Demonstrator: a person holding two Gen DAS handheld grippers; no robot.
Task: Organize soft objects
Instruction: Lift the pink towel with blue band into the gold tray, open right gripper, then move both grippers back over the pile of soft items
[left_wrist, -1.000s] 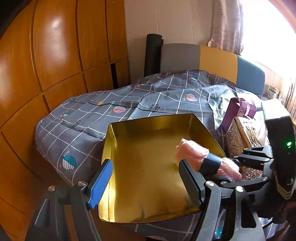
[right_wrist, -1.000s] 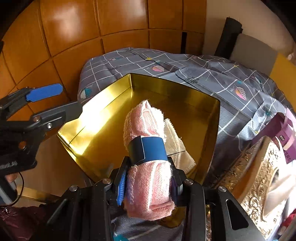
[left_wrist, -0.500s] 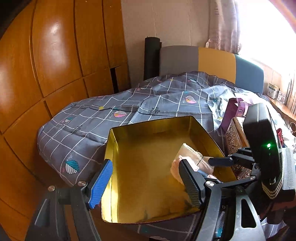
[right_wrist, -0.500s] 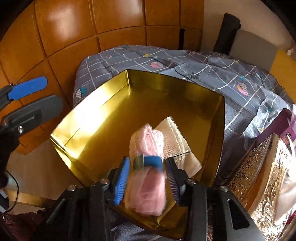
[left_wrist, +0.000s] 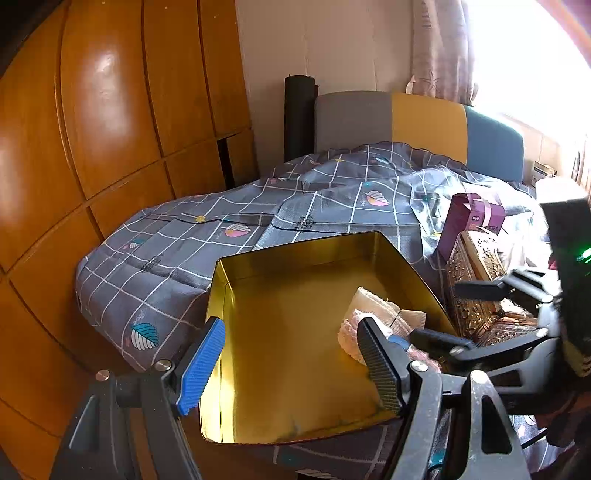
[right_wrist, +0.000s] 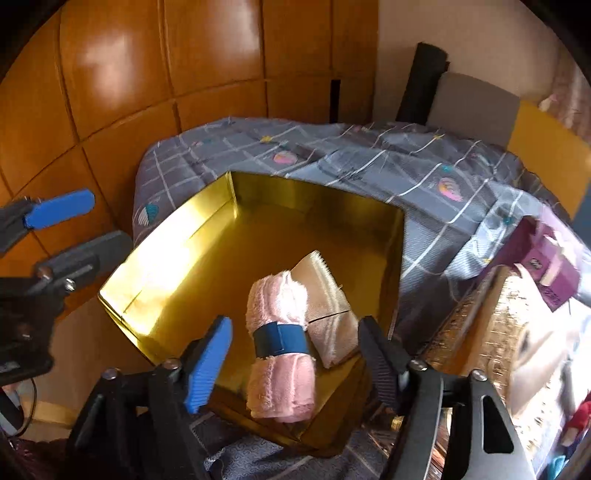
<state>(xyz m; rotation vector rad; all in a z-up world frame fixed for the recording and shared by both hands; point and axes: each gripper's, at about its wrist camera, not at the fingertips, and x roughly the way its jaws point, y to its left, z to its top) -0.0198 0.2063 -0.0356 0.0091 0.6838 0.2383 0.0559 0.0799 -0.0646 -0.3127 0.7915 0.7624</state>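
Pink rolled towel (right_wrist: 280, 343) with blue band, lying in gold tin (right_wrist: 177, 254), near-right corner, near end riding up on the rim. Touching beige folded cloth (right_wrist: 325, 306) on its right. Right gripper (right_wrist: 295, 354) spread wide, straddling the roll, not touching. Left gripper (left_wrist: 295, 365) spread too, empty, hovering at the tin's near-left edge.

Step in hand, by the look of it: release and retreat.
- Back out straight along the roll's axis, jaws kept wide; rubber pads likely to snag terry pile.
- Clear the tin wall before turning.
- Roll end over the rim: nudge forward to seat flat, else likely to tip out.
- Push on the band, firmest spot.
- Avoid shoving the beige cloth out of square.
- Tin on soft bedspread (left_wrist: 177, 251): press lightly, could tilt.
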